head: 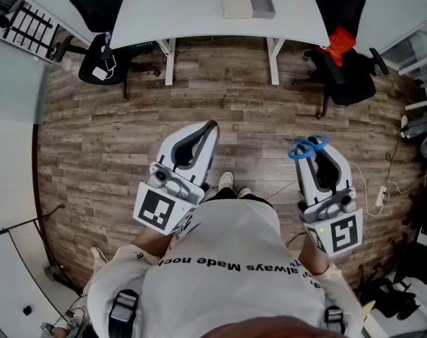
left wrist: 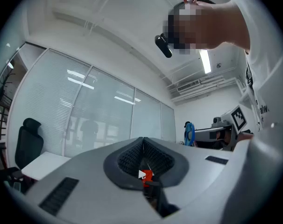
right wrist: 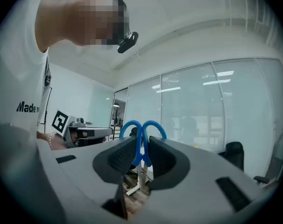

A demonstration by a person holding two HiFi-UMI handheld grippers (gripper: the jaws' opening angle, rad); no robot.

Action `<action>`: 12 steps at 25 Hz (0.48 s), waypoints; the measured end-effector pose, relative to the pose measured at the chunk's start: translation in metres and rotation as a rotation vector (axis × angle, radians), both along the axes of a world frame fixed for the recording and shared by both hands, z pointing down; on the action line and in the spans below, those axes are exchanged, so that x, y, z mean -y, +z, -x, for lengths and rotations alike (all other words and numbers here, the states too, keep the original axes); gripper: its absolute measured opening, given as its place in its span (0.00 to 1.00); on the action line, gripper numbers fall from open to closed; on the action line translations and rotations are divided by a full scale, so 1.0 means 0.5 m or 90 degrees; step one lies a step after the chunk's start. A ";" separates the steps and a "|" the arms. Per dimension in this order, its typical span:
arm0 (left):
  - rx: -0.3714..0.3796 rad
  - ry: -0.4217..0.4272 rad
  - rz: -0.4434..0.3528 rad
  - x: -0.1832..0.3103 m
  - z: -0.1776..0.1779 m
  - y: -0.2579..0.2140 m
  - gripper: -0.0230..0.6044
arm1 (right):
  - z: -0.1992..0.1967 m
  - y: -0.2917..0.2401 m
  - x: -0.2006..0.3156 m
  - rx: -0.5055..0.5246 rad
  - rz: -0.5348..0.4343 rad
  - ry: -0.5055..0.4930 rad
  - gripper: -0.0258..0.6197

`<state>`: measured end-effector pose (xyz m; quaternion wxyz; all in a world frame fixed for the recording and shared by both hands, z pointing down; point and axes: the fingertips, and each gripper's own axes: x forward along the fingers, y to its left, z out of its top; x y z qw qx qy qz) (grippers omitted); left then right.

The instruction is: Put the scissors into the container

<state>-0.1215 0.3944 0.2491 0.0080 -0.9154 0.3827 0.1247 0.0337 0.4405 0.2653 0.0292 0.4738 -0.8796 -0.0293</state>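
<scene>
Clamping the scissors (right wrist: 153,125) just below their blue loops, the right gripper's (right wrist: 142,140) fingers (right wrist: 164,160) press on the neck from both sides. The loops stick out past the tips, and the metal blades run back between the pads toward the camera. The left gripper (left wrist: 143,143) has its fingers (left wrist: 125,158) closed together with nothing between them. Both are held in front of the person's body, above the wooden floor (head: 115,118).

The white counter (head: 178,9) stands well apart, across the floor. On it lies a pale box (head: 236,4) with a grey part beside it — probably the container, though it is too far off to be sure.

The step in hand looks like the carry. To do it well, the right grip should not slacken on the way, since the scissors are pinched at a narrow neck and could pivot or slide. With the handles leading, the blades point back at the person, so the wrist likely has to turn over the box before release. Lowering the scissors well inside before the fingers part would keep them from bouncing out — the idle left gripper could steady the box.
</scene>
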 end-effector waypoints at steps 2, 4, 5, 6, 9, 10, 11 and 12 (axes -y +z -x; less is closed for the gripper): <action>-0.010 -0.001 -0.010 -0.037 0.012 -0.020 0.07 | 0.013 -0.008 -0.035 -0.004 -0.004 0.000 0.19; -0.012 0.003 -0.016 -0.069 0.022 -0.034 0.07 | 0.027 -0.017 -0.066 -0.011 -0.009 -0.001 0.19; -0.011 0.007 -0.021 -0.084 0.026 -0.039 0.07 | 0.033 -0.022 -0.078 -0.014 -0.013 -0.002 0.19; -0.011 0.011 -0.026 -0.097 0.029 -0.044 0.07 | 0.040 -0.026 -0.090 -0.015 -0.017 -0.002 0.19; -0.009 0.018 -0.033 -0.125 0.035 -0.047 0.07 | 0.051 -0.029 -0.112 -0.014 -0.023 0.003 0.19; -0.011 0.019 -0.032 -0.131 0.038 -0.047 0.07 | 0.053 -0.028 -0.115 -0.012 -0.021 0.006 0.19; -0.013 0.020 -0.032 -0.136 0.041 -0.047 0.07 | 0.055 -0.027 -0.118 -0.009 -0.019 0.008 0.19; -0.015 0.020 -0.032 -0.140 0.046 -0.048 0.07 | 0.058 -0.028 -0.120 -0.004 -0.020 0.010 0.19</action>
